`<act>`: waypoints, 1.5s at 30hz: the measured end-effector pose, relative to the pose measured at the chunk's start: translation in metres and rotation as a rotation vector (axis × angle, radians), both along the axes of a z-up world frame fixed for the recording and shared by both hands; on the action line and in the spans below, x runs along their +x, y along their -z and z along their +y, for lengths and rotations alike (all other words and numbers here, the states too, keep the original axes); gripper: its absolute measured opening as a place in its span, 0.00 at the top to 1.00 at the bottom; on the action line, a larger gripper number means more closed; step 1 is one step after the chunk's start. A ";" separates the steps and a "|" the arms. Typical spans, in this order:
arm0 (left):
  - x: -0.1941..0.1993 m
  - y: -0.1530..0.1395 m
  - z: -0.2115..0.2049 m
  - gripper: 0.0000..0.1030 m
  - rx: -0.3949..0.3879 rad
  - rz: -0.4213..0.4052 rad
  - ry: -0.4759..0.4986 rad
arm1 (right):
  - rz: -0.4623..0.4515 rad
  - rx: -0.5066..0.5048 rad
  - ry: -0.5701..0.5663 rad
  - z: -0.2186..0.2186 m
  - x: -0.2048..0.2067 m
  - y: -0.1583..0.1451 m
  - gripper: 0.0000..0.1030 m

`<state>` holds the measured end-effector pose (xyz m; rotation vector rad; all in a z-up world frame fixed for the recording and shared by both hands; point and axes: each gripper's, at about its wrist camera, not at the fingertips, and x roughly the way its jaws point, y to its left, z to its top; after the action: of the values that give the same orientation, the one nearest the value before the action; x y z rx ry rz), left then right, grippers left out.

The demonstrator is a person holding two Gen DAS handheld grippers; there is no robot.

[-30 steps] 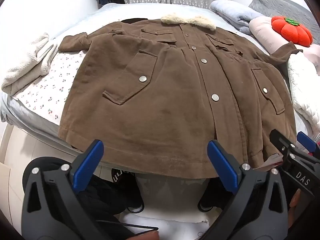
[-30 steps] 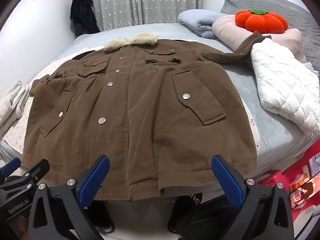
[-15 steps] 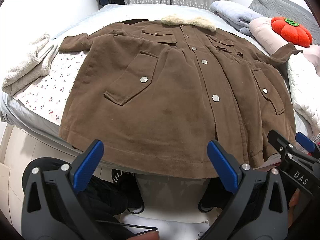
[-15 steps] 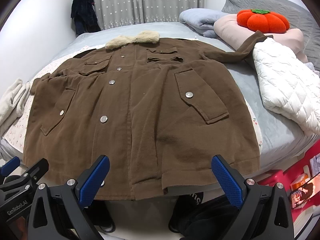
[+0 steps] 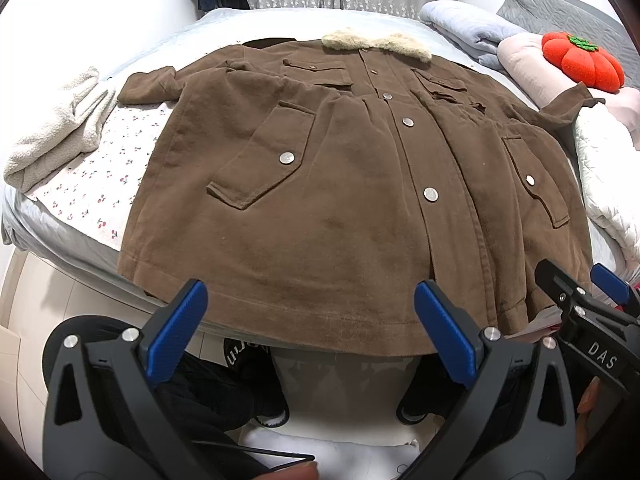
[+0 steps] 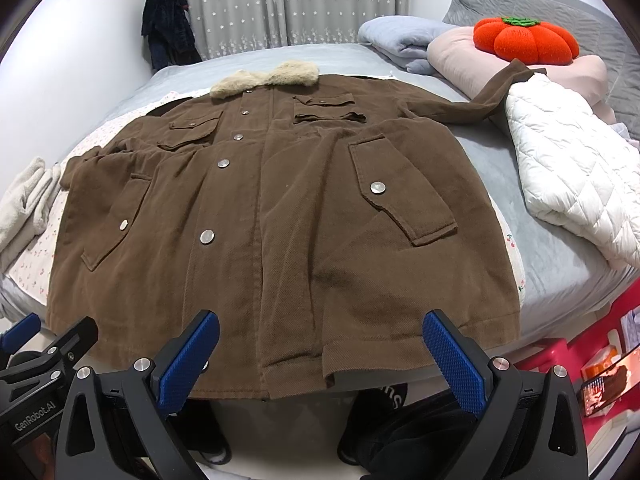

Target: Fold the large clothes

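My left claw (image 5: 306, 332) and right claw (image 6: 320, 356) both gape wide, holding nothing. The coat (image 5: 340, 200) lies straight ahead, its length running away from me toward the fur collar (image 5: 376, 45). Its hem sits just beyond both claws, equally near.

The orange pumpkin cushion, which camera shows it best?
The right wrist view. There the pumpkin cushion sits whole and large on the pink pillow, green stem visible. In the left wrist view the cushion is smaller, squeezed toward the right edge and more warped by the fisheye.
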<state>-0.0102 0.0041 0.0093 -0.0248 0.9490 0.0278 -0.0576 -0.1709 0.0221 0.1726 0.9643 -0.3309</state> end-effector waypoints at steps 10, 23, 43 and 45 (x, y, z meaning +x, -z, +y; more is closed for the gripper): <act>-0.001 0.001 -0.001 0.00 0.000 -0.001 -0.001 | 0.002 -0.001 0.000 0.001 0.000 0.001 0.00; -0.001 0.001 -0.001 0.00 0.001 -0.002 -0.001 | 0.004 -0.004 0.001 0.002 0.001 0.002 0.00; -0.011 0.004 0.006 0.00 -0.013 0.001 -0.015 | 0.006 0.001 0.007 0.006 -0.009 0.000 0.00; -0.010 0.004 0.006 0.00 -0.015 0.003 -0.011 | 0.001 -0.007 0.011 0.005 -0.010 -0.002 0.00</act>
<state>-0.0200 0.0099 0.0049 -0.0437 0.9518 0.0315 -0.0676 -0.1659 0.0241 0.1710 0.9636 -0.3442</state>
